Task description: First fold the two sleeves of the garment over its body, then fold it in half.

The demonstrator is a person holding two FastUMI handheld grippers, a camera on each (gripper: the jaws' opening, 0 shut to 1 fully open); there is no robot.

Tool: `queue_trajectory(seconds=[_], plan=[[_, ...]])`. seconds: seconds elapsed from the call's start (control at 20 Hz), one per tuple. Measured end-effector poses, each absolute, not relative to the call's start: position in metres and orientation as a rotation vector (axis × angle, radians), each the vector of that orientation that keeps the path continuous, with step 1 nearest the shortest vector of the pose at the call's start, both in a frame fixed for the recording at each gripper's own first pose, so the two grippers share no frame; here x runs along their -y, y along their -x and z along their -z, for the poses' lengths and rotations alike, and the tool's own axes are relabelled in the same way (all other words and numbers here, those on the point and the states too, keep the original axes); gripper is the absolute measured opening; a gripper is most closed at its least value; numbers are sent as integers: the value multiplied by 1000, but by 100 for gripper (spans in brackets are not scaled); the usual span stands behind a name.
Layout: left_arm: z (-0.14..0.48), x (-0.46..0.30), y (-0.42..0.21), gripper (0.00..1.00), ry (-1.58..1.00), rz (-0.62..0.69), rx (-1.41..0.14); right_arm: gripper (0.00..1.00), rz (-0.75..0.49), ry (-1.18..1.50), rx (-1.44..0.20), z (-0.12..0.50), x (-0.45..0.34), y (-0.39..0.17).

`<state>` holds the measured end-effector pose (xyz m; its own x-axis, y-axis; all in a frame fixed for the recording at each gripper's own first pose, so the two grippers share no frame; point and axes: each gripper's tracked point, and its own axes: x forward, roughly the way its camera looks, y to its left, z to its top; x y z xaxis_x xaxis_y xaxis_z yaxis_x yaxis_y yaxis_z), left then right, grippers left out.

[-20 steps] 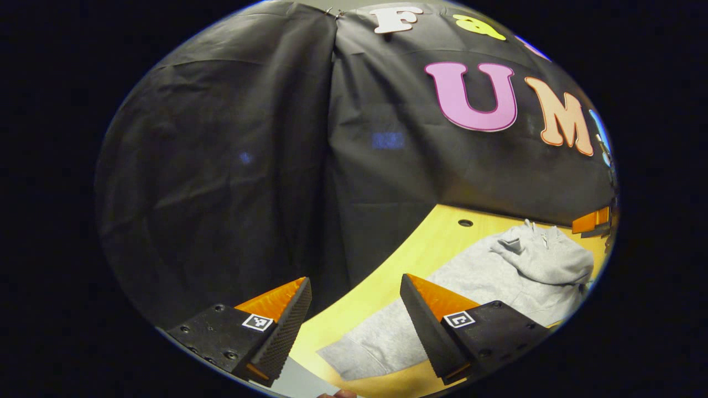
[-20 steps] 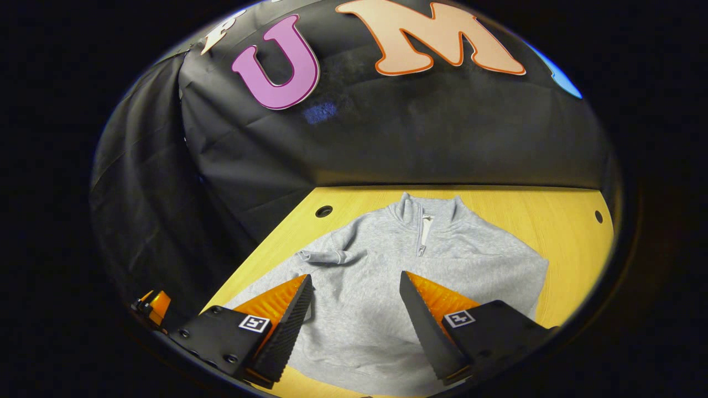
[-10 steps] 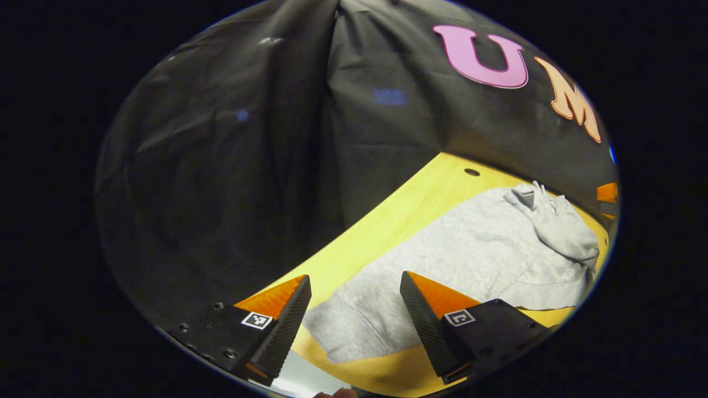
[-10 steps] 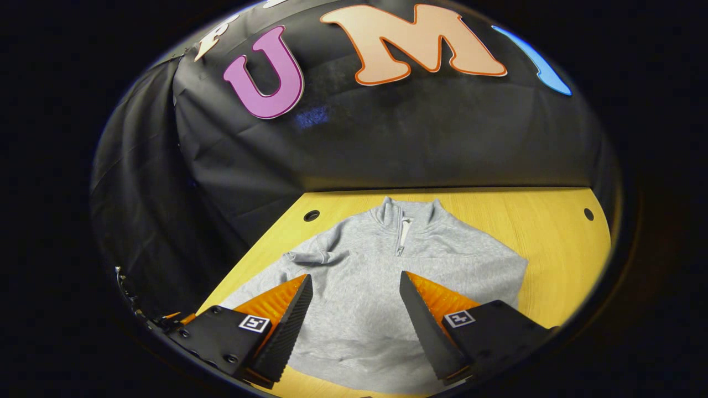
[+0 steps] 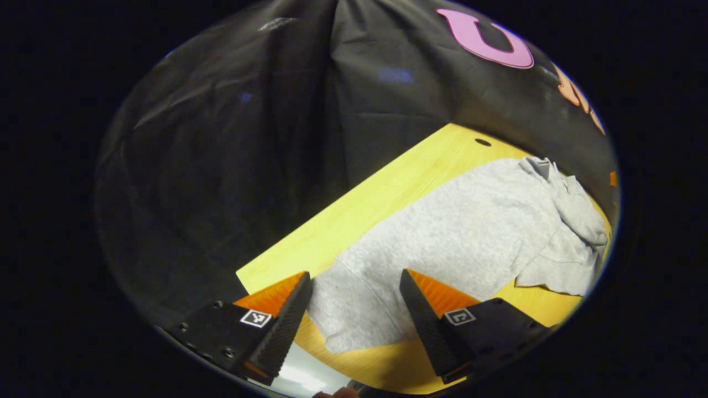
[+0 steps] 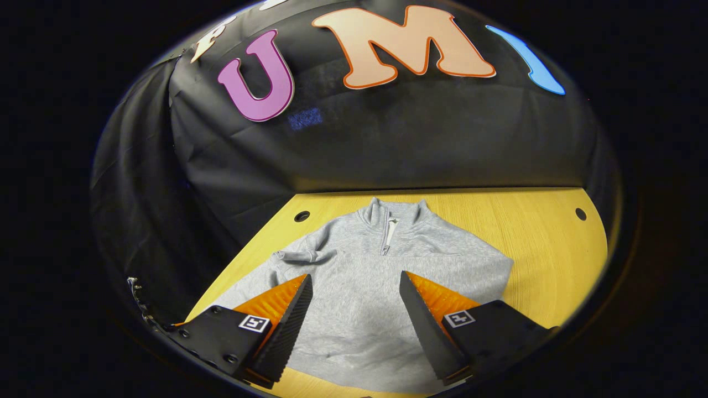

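I see a heather-grey garment (image 6: 359, 287), its fleece finely speckled light and dark, with a paler white strip down the short zip (image 6: 387, 240) at twelve o'clock below the collar. In the left gripper view the same grey cloth (image 5: 459, 237) looks evenly mottled, plain with no print. The table (image 6: 547, 249) under it is warm yellow wood with faint straight grain lines, and I see small dark round holes (image 6: 302, 215) at ten and two o'clock. The booth wall (image 5: 221, 166) behind is plain black.
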<state>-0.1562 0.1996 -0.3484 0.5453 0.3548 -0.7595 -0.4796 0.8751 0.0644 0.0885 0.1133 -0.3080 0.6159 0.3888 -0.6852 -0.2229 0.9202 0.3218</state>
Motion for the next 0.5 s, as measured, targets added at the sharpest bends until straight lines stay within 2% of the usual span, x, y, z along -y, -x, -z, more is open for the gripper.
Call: queue_trajectory(seconds=[0.3, 0.45, 0.5], plan=[[352, -195, 155, 96, 189, -478, -873, 98, -343, -215, -829, 306, -99, -86], [352, -185, 148, 76, 182, -424, -884, 98, -336, -223, -828, 305, -93, -83], [352, -182, 145, 60, 176, -400, -880, 95, -333, -215, -823, 305, -91, -83]])
